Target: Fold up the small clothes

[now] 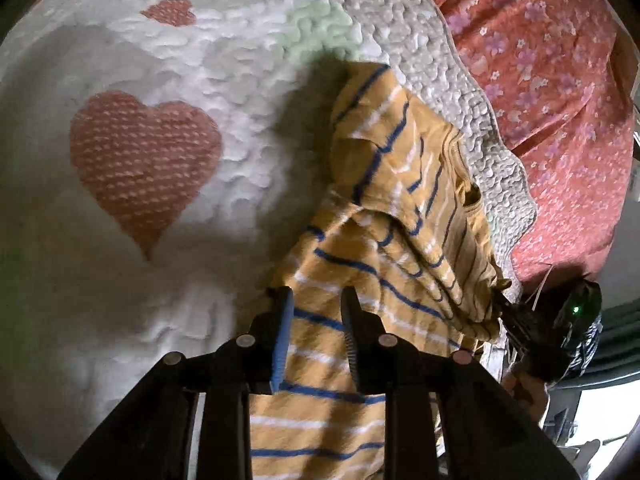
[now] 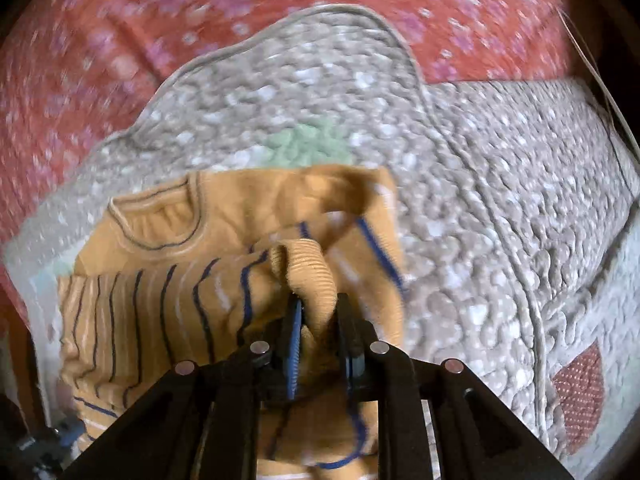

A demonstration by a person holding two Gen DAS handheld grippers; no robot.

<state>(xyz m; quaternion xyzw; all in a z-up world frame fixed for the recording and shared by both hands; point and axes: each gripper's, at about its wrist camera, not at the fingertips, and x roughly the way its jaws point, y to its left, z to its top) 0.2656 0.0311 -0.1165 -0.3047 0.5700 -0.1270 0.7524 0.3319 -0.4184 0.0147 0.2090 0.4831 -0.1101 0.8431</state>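
A small yellow shirt with blue and white stripes lies bunched on a white quilt with pink hearts. My left gripper is open, its jaws apart over the shirt's near part, with cloth showing between them. In the right wrist view the same shirt shows its neck opening at the left. My right gripper is shut on a ribbed yellow fold of the shirt and holds it raised. The right gripper also shows at the right edge of the left wrist view.
The quilt has a scalloped edge and lies on a red floral bedsheet, which also shows in the right wrist view. A bed edge and pale floor show at the lower right of the left wrist view.
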